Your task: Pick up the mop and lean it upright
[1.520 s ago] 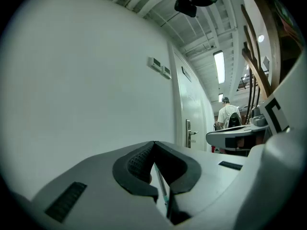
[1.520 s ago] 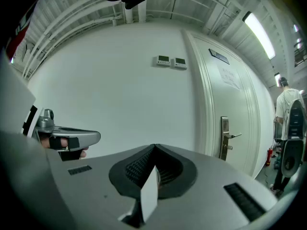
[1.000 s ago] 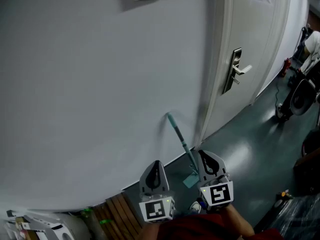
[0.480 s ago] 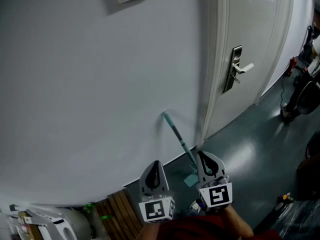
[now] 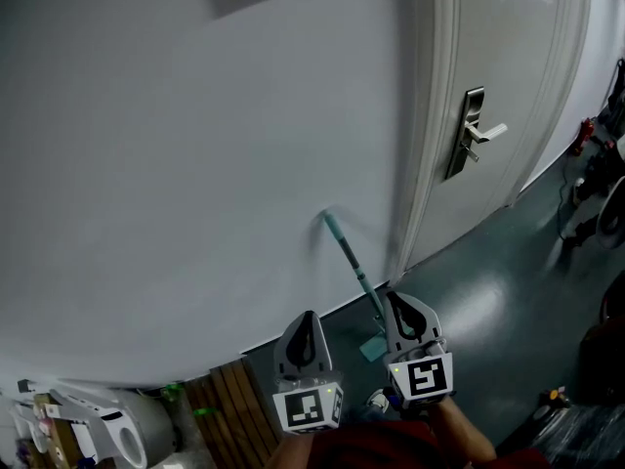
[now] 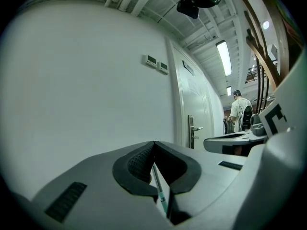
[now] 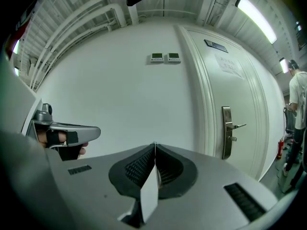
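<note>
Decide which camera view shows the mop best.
The head view: the mop leans on the white wall, teal handle and head both showing. The left gripper view shows only a sliver of handle beyond its closed jaws; the right gripper view shows none.

The dark, glossy floor (image 5: 488, 291) runs along the foot of the white wall (image 5: 176, 164). The mop (image 5: 344, 250) stands on it near the door (image 5: 508, 57), handle leaning on the wall. Wooden slats (image 5: 227, 410) lie at the near left.

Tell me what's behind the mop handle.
The white wall, which the mop handle leans against. The right gripper covers part of its lower end, so what lies behind there cannot be seen.
</note>
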A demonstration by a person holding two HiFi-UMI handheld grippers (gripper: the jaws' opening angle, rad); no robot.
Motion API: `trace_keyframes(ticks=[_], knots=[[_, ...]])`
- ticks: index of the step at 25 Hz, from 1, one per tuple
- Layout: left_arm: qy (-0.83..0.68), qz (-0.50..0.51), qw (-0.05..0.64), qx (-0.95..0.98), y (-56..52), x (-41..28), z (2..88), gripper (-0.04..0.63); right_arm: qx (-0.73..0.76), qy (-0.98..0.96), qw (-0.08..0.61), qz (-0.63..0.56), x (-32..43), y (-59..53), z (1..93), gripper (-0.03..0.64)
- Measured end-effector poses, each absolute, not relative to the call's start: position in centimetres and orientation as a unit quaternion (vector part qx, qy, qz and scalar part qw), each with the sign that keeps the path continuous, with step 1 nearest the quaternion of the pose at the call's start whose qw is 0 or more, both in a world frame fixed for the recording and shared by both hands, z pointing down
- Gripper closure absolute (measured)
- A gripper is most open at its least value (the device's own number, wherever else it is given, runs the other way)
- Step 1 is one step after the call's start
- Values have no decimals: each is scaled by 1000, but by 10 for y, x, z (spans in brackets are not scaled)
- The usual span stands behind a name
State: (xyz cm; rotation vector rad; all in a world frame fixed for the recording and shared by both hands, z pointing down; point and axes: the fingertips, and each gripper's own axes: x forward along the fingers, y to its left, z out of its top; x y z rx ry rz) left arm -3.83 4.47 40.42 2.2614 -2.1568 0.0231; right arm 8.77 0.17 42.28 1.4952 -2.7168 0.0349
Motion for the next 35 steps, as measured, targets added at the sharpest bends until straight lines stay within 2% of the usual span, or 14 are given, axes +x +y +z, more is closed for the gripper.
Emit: trace_keyframes(ticks=[25, 35], knots=[[-598, -27, 8, 801, -60, -112, 410, 581, 554, -829, 67, -17, -5, -79, 428, 598], [-587, -25, 15, 809, -76, -114, 412, 581, 562, -824, 70, -11, -13, -98, 433, 598]])
